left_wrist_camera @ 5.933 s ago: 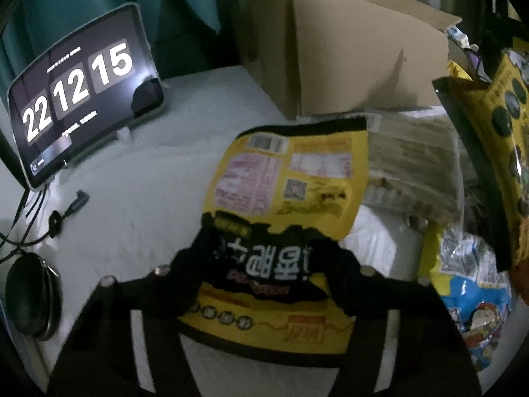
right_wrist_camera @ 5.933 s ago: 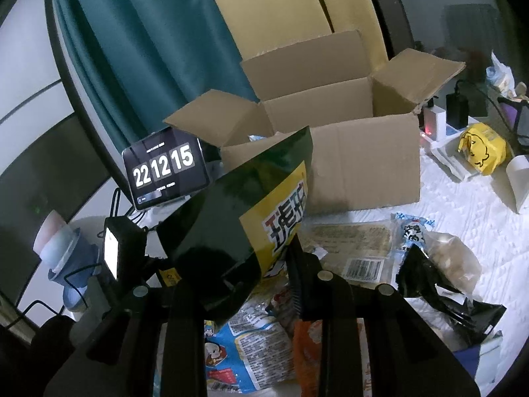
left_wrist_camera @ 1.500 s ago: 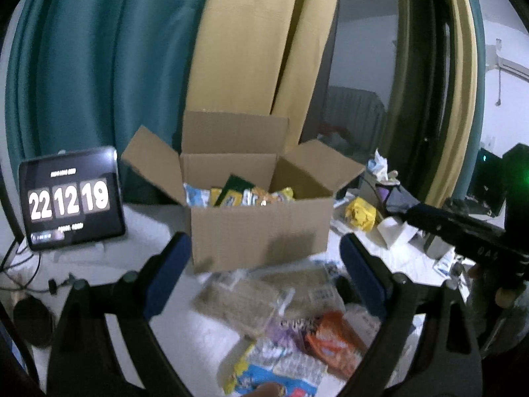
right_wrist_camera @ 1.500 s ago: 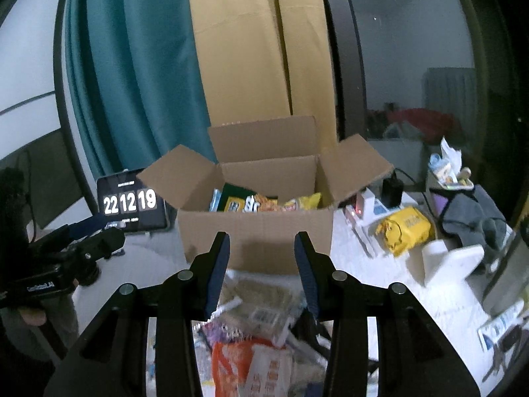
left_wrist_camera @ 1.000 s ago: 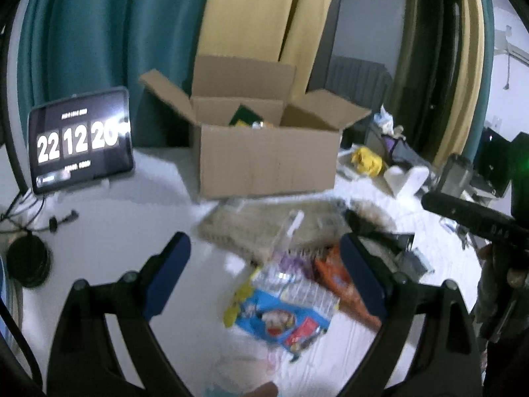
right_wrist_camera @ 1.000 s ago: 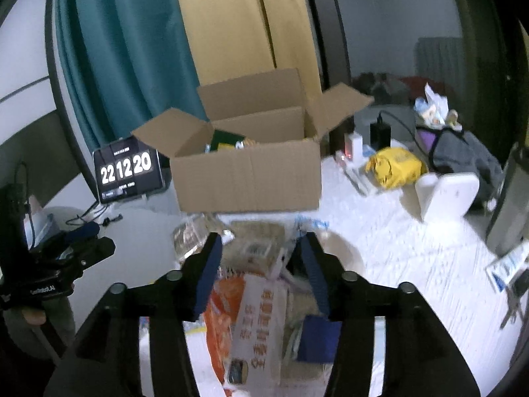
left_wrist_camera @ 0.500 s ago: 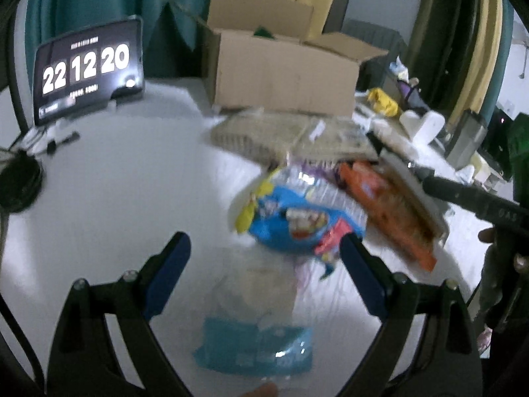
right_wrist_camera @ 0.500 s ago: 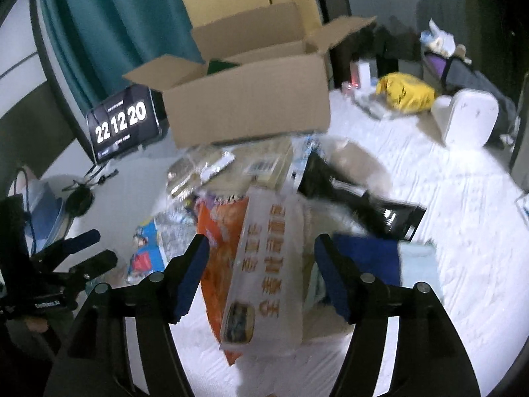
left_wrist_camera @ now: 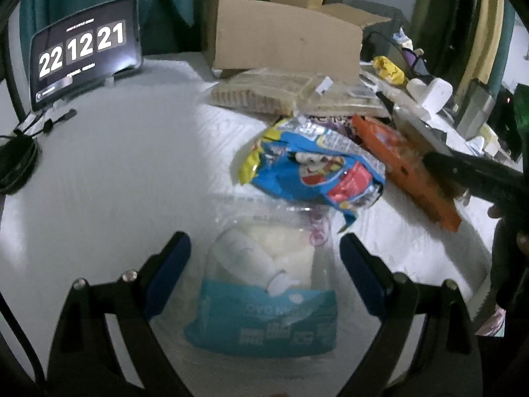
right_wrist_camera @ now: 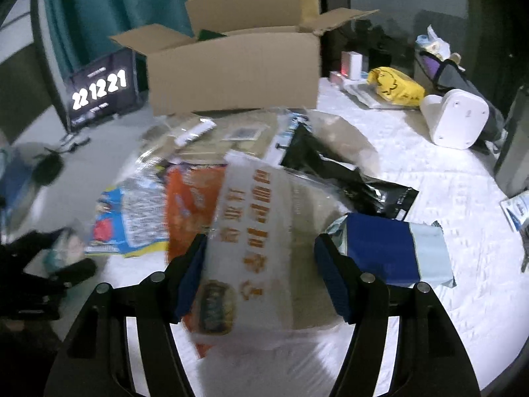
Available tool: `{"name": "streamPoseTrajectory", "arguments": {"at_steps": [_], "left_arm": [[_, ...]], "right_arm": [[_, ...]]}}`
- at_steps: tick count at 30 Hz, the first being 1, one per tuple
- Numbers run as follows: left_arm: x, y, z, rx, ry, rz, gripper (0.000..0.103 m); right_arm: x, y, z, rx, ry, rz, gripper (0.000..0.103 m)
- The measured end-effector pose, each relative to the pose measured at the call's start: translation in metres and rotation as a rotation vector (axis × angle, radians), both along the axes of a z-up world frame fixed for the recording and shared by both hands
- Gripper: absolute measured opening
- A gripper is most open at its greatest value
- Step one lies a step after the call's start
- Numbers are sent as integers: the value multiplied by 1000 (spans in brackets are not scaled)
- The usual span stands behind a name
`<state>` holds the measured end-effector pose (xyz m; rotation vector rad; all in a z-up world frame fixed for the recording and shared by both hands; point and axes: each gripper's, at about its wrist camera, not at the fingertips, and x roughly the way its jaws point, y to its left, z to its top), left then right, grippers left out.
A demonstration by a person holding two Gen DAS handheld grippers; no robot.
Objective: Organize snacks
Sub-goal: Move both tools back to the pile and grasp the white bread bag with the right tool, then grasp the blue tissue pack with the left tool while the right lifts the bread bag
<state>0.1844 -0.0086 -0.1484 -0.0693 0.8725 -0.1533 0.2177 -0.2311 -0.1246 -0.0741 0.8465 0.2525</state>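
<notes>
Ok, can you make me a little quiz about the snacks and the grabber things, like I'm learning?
1. True or false: the left gripper is squeezing the clear-and-teal bag.
2. What sits between the right gripper's fingers? A) white packet B) a banana C) a cup
3. What time does the clock show?

Key: 1 false, it's open around it. 2 A. 3 22:12:21.

Matt cardboard box [right_wrist_camera: 231, 76], glossy plastic snack bag [left_wrist_camera: 317, 172]

"22 12 21" on clock display [left_wrist_camera: 84, 51]
</notes>
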Motion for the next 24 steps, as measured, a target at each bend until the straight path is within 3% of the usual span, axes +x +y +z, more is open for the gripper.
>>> {"name": "streamPoseTrajectory", "arguments": {"at_steps": [1,2,3,4,7,10,24], "left_arm": [[1,0,0,1,0,-4,92],[1,1,1,-2,-4,-9,84],[1,0,1,10,-8,-6,69],[2,0,2,19,-11,-11,63],[4,2,3,4,-2,-15,61],[3,3,6,-11,-6,-19,60],[-9,27,47,-25,-113,37,61]], "right_arm": [[1,-1,-2,3,-5,-1,69],[1,-2,-2,10,-7,-1,69],[2,-2,-2,14,-6,4,60],[2,-2,-1,16,-11,14,51],[-1,1,6,19,-25,39,36],[-1,3,13,37,-37,60,30],[0,19,52,139,-103,124,24]]}}
